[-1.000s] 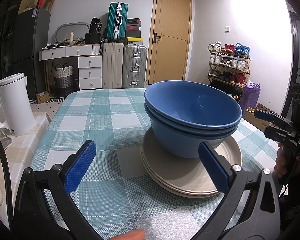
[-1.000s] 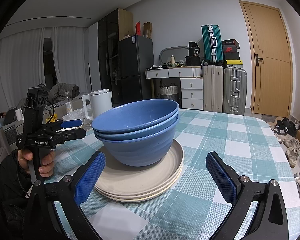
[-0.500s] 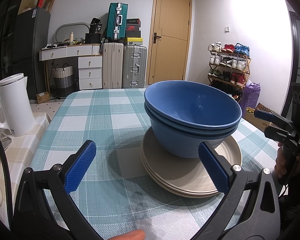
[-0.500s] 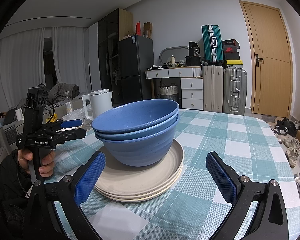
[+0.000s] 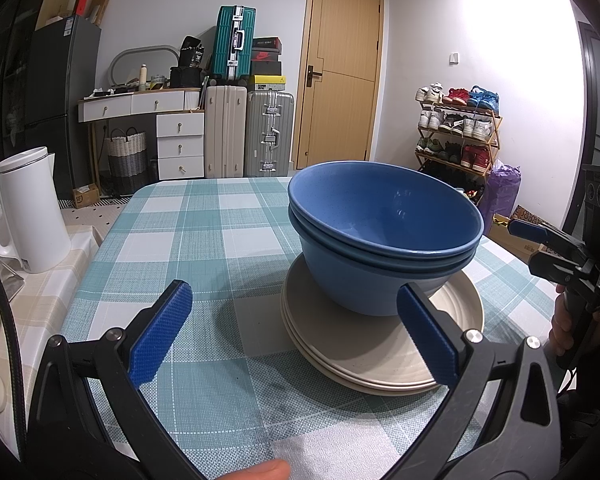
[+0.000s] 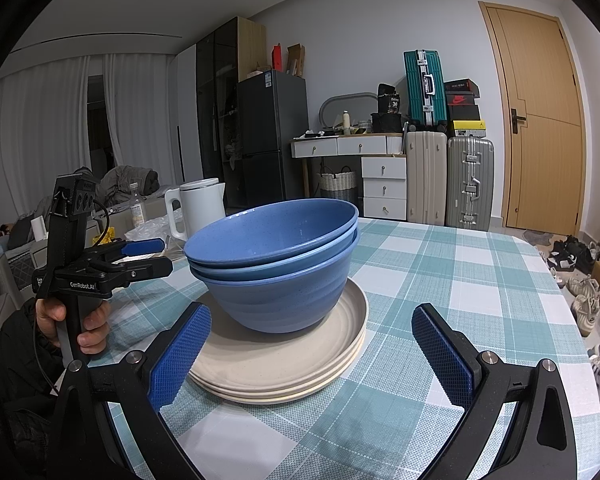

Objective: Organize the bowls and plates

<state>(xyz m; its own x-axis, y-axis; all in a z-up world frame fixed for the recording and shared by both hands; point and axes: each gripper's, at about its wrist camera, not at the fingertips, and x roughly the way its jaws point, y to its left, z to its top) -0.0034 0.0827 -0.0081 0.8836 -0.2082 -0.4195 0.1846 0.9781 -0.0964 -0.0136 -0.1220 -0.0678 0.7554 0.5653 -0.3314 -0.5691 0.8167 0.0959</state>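
Observation:
Three blue bowls (image 5: 384,236) (image 6: 276,264) sit nested on a stack of cream plates (image 5: 356,348) (image 6: 276,356) on the checked tablecloth (image 5: 204,232). My left gripper (image 5: 296,334) is open and empty, just short of the stack on its near left side. My right gripper (image 6: 312,354) is open and empty, low over the cloth with the stack's near edge between its blue pads. Each gripper also shows in the other view, the right gripper (image 5: 540,240) at the stack's right and the left gripper (image 6: 140,256) at its left.
A white kettle (image 5: 24,208) (image 6: 198,208) stands on a side counter left of the table. Suitcases (image 5: 244,132), a drawer unit and a door stand beyond the far edge. A shoe rack (image 5: 456,128) is at the right.

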